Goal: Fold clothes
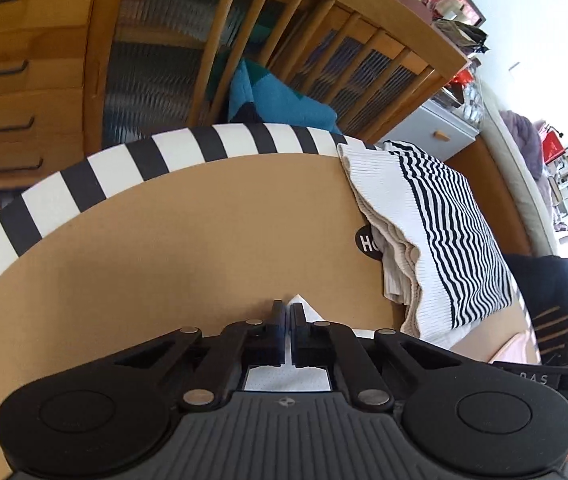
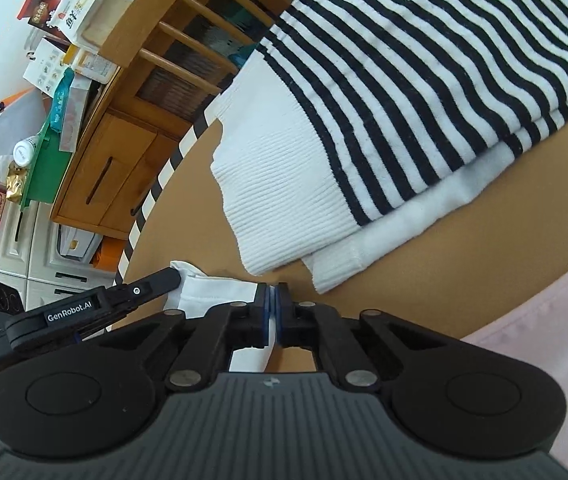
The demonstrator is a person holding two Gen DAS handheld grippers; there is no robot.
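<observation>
Two grippers work over a brown table [image 1: 204, 240] edged with black and white bars. Seen from the left wrist, a wooden cabinet [image 1: 36, 80] with drawer pulls and slatted glass doors fills the 10 to 12 o'clock area, a blue and teal cloth [image 1: 272, 100] lying just past the table's rim at 12. At 2 o'clock a folded striped sweater [image 1: 444, 232] rests on the table, partly covering a black round sticker [image 1: 366, 242]; nothing lies between it and the tool. The left gripper [image 1: 287, 308] has its jaws pressed together on a white garment [image 1: 304, 312], whose corner pokes out just right of the fingertips and whose dotted mesh fabric shows beneath the linkage.

From the right wrist, cluttered boxes and packets [image 2: 68, 4] sit on the cabinet at 10 o'clock. The left gripper [image 2: 172, 278] reaches in from 9 o'clock, its tip on the white garment [image 2: 212, 292]. The right gripper [image 2: 272, 292] is clamped on another edge of that same cloth, which hangs between the two tools near the table. The striped sweater [image 2: 424, 92] spreads from 12 to 2 o'clock, its white ribbed hem [image 2: 276, 192] nearest. Pale pink fabric [image 2: 556, 340] lies at 4 o'clock.
</observation>
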